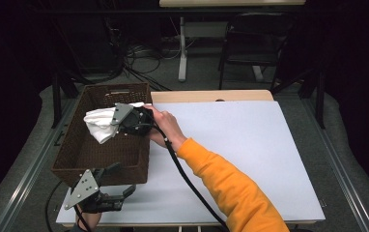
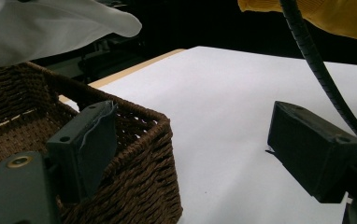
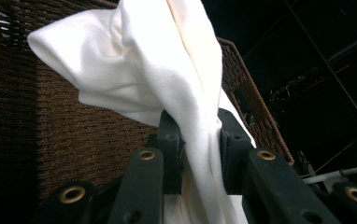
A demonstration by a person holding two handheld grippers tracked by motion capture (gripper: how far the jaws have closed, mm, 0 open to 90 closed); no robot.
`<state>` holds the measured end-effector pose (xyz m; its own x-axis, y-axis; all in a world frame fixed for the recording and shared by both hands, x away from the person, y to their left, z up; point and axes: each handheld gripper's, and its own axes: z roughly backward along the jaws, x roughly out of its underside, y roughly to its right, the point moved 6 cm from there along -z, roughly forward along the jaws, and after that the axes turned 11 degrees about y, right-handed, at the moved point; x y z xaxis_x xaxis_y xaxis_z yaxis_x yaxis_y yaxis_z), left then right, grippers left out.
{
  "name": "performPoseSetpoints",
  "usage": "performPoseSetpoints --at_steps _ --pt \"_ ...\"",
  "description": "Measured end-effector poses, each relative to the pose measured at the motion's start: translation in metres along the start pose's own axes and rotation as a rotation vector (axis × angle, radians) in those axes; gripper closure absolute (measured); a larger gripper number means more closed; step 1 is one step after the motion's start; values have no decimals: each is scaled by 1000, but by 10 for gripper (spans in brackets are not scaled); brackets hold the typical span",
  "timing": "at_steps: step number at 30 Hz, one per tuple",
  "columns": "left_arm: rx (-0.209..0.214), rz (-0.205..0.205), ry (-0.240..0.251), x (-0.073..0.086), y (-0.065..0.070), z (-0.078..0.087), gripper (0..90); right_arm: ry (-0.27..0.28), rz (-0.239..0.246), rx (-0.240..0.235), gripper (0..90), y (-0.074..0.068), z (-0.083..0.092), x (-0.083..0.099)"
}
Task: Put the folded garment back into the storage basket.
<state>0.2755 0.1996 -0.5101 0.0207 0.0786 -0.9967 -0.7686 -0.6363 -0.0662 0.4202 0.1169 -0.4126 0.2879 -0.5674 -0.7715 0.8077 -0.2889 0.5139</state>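
Note:
A brown wicker basket [image 1: 74, 150] stands at the table's left edge. My right gripper [image 1: 114, 123] reaches over it from the right and is shut on a white cloth [image 1: 98, 124], which hangs bunched above the basket's inside. In the right gripper view the cloth [image 3: 134, 60] is pinched between the two black jaws, with the basket wall [image 3: 36, 135] behind. My left gripper [image 1: 127, 192] sits at the basket's near right corner, open; one jaw is over the basket rim [image 2: 139, 116] and the other over the table. The cloth [image 2: 50, 28] shows at upper left there.
The white table top [image 1: 240, 150] spreads to the right of the basket. An orange sleeve [image 1: 231, 188] and black cable [image 1: 187, 179] cross its near part. Beyond the table are a dark chair [image 1: 255, 43], table legs and floor cables.

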Motion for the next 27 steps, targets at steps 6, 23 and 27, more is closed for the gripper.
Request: performPoseSetpoints --at_steps 6,23,27 --pt "1 -2 -2 0 0 0 158 -3 -2 -4 748 0 -4 1" --pt "2 -2 0 0 0 0 158 9 -18 -11 747 -3 -13 -1" --pt "3 2 -1 0 0 0 158 9 -36 -21 746 -4 -19 -1"
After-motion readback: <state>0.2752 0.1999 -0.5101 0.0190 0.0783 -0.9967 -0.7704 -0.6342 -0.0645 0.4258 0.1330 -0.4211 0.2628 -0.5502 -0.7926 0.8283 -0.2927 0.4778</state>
